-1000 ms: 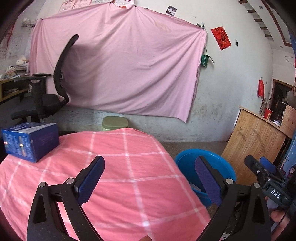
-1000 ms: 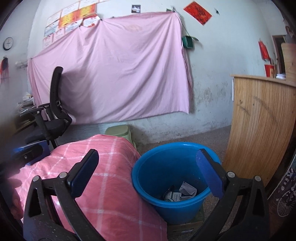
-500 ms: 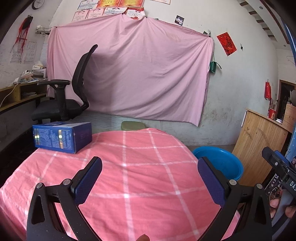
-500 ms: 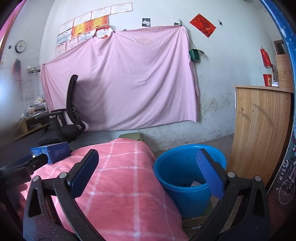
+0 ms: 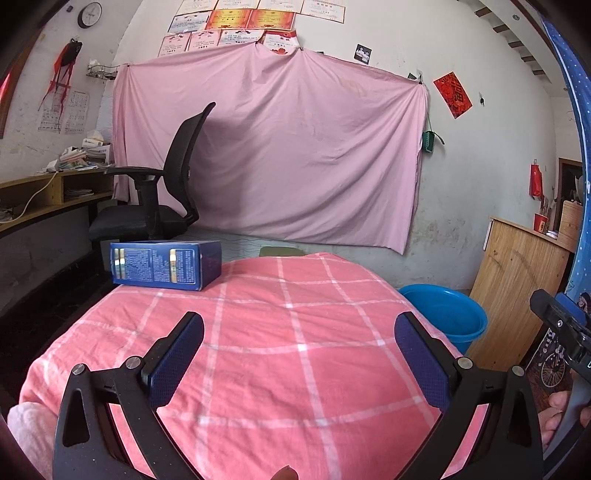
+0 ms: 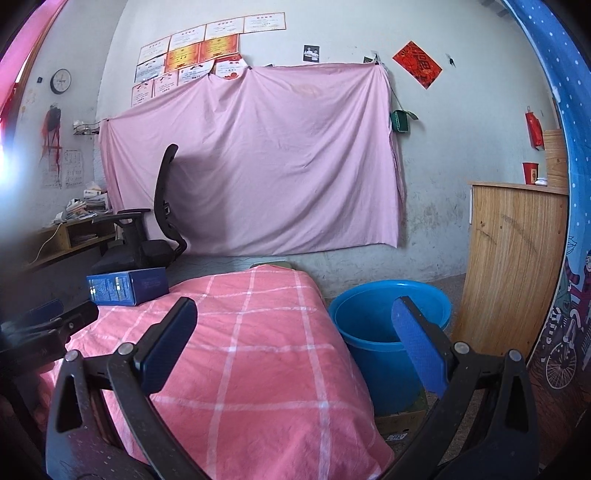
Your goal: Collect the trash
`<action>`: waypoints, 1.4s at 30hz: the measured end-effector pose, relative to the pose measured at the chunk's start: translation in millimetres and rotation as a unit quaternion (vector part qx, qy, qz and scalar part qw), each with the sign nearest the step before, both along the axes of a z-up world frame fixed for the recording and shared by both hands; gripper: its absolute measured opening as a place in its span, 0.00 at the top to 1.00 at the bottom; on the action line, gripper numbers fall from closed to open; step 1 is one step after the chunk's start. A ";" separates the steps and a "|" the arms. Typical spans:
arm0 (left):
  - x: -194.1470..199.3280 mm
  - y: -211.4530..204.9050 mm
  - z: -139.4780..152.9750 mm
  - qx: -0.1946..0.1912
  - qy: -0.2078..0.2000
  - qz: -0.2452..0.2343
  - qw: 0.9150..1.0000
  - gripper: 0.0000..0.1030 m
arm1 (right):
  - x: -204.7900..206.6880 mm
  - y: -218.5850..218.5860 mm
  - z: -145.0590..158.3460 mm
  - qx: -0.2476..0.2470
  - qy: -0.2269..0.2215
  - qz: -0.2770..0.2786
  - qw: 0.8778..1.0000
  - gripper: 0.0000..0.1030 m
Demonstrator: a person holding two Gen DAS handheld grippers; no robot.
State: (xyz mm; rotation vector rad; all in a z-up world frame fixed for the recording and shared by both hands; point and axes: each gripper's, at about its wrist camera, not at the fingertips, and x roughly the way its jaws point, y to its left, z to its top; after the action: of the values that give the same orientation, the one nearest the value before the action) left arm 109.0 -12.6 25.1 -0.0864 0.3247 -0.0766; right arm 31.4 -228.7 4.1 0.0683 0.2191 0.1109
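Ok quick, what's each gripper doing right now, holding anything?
Left gripper: open, holding nothing, over the pink cloth.
Right gripper: open, holding nothing.

Glossy cardboard box (image 5: 166, 266), plastic tub (image 6: 388, 325), cloth cover (image 5: 277, 350).

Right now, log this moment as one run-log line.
left gripper: open, empty | right gripper: open, empty | blue box: on checked cloth | blue bucket: beside table

No text can be read: the blue box (image 5: 166, 264) on the pink checked cloth carries fine print too small to make out, the wall certificates (image 5: 255, 26) are blurred, and the red paper sign (image 6: 416, 64) shows only indistinct dark characters
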 end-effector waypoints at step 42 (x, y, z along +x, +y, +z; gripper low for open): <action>-38.5 18.9 -48.3 0.027 -0.011 0.019 0.999 0.02 | -31.0 27.2 -43.8 -0.019 0.051 -0.023 0.998 0.00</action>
State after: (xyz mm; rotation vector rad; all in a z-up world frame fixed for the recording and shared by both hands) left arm 70.5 6.3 -23.1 -0.0381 0.3036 -0.0317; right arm 0.4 -201.6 -39.7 0.0404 0.3214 0.0569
